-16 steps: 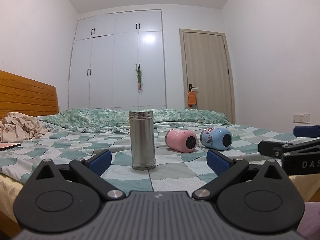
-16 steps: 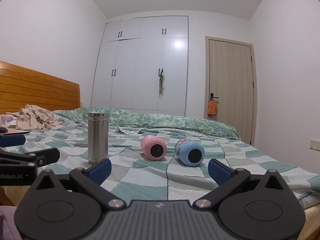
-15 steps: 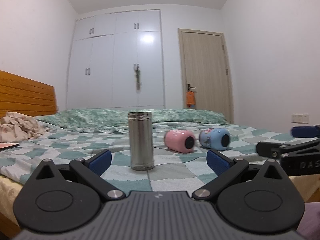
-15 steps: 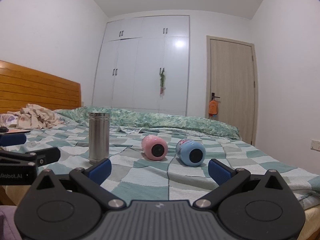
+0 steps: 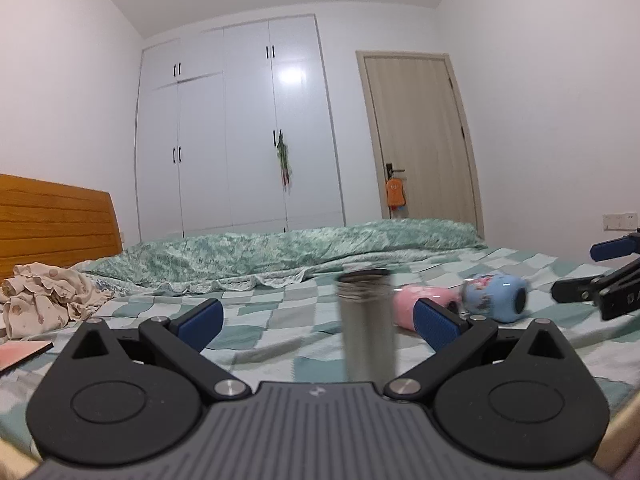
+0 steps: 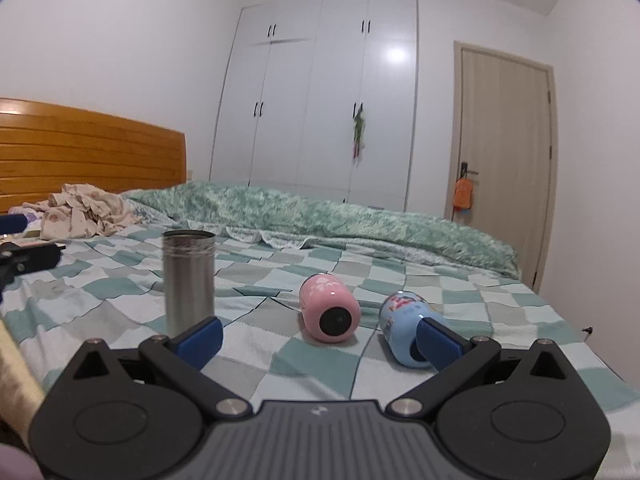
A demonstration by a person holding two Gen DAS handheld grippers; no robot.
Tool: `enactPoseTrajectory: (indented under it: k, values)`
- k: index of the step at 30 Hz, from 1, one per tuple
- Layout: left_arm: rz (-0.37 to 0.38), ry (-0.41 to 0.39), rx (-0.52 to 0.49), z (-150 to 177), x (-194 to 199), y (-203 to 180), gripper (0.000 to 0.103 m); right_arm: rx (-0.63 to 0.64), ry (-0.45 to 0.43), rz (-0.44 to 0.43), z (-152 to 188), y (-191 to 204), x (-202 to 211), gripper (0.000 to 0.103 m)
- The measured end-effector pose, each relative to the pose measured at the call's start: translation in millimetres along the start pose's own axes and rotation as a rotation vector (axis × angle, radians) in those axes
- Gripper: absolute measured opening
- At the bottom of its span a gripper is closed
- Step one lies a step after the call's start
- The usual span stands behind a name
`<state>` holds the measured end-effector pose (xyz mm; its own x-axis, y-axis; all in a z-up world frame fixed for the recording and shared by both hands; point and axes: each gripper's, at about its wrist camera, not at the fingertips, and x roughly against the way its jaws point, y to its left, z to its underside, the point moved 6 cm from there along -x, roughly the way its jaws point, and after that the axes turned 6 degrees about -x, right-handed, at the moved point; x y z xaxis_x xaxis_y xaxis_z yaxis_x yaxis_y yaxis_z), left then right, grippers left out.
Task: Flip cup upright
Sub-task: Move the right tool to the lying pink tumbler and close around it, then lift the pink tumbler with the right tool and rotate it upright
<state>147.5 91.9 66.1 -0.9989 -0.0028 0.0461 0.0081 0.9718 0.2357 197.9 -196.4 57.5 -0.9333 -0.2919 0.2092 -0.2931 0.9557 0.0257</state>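
A pink cup (image 6: 329,309) and a blue cup (image 6: 404,328) lie on their sides on the checked bedspread, bases toward me. A steel flask (image 6: 189,278) stands upright to their left. My right gripper (image 6: 320,334) is open and empty, short of the pink cup, its right fingertip in front of the blue cup. My left gripper (image 5: 318,320) is open and empty, with the steel flask (image 5: 367,322) between its fingers but farther off. The pink cup (image 5: 412,304) and blue cup (image 5: 498,297) lie to its right.
Crumpled beige clothes (image 6: 86,210) and a wooden headboard (image 6: 80,148) are at the left. A rolled green duvet (image 6: 340,220) lies across the far side of the bed. A flat pink item (image 5: 22,354) lies near the left edge.
Both grippers have moved forward and tilted over the bed. The left view has swung left, so the flask now sits right of centre. The cups have not moved.
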Motion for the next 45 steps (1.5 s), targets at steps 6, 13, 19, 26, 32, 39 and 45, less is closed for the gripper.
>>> enactPoseTrajectory:
  k: [6,13,19,26,32,39,45]
  values:
    - [0.015,0.093,-0.066,-0.9,-75.1,43.6,0.103,-0.014,0.078,-0.007,-24.4,-4.9,-83.3,0.103]
    - [0.153,0.182,-0.124,18.5,-170.9,69.6,0.103,0.021,0.214,-0.007,-41.1,-9.9,-188.4,0.103]
    - [0.262,0.225,-0.133,34.0,-232.3,71.1,0.103,0.028,0.304,-0.055,-49.6,-11.1,-256.7,0.098]
    - [0.345,0.256,-0.201,48.5,-273.8,49.6,0.103,0.072,0.449,-0.014,-26.1,-8.4,-324.7,0.095]
    - [0.38,0.288,-0.227,60.7,-293.1,37.6,0.103,0.061,0.548,0.025,9.3,-11.2,-357.4,0.084]
    - [0.359,0.259,-0.215,48.5,-279.4,45.7,0.103,-0.053,0.517,0.021,1.6,-26.4,-337.8,0.084]
    - [0.304,0.253,-0.216,28.3,-245.4,59.7,0.103,-0.117,0.467,0.003,-22.9,-20.4,-291.3,0.084]
